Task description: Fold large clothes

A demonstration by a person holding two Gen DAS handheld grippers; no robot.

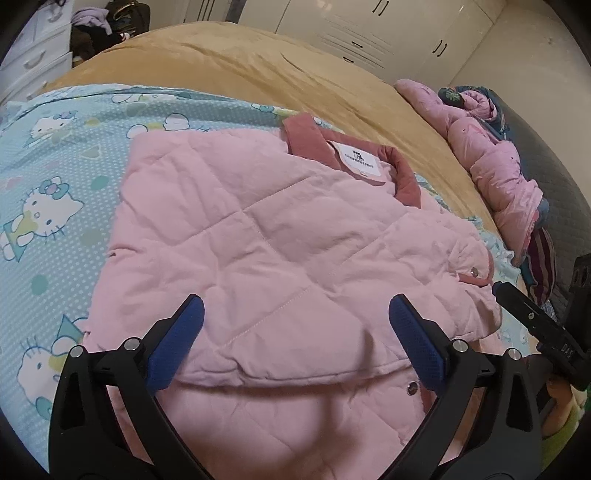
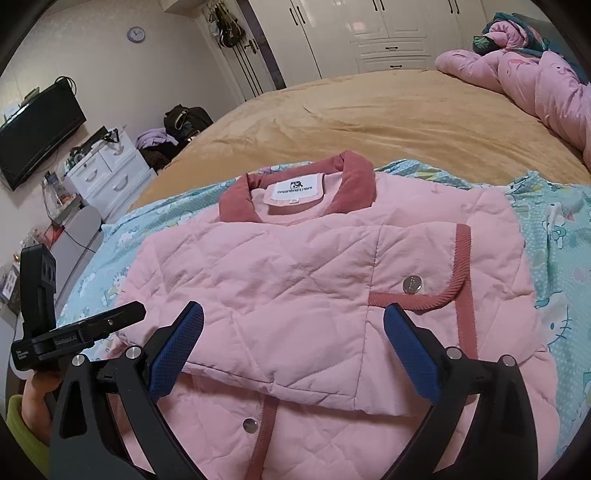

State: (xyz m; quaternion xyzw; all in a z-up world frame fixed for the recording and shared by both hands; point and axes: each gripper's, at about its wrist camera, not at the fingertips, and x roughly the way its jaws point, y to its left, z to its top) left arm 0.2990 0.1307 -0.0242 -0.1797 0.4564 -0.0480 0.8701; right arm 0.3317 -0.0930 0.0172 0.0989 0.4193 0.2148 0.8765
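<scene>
A pink quilted jacket [image 1: 280,251] with a darker pink collar [image 1: 399,173] lies on a light blue cartoon-print sheet [image 1: 55,229]. Its sleeves are folded over the front. It also shows in the right wrist view [image 2: 303,288], with the collar [image 2: 295,184] at the far end and a dark pink trimmed cuff [image 2: 417,291]. My left gripper [image 1: 295,325] is open and empty just above the jacket's near part. My right gripper [image 2: 295,332] is open and empty above the same area. Each gripper shows at the edge of the other's view.
The sheet lies over a tan blanket [image 2: 369,118] on a bed. A crumpled pink quilt [image 2: 535,81] is heaped at the far right. White wardrobes [image 2: 351,33] stand behind, with a white drawer unit [image 2: 107,173] and a wall TV [image 2: 37,136] at the left.
</scene>
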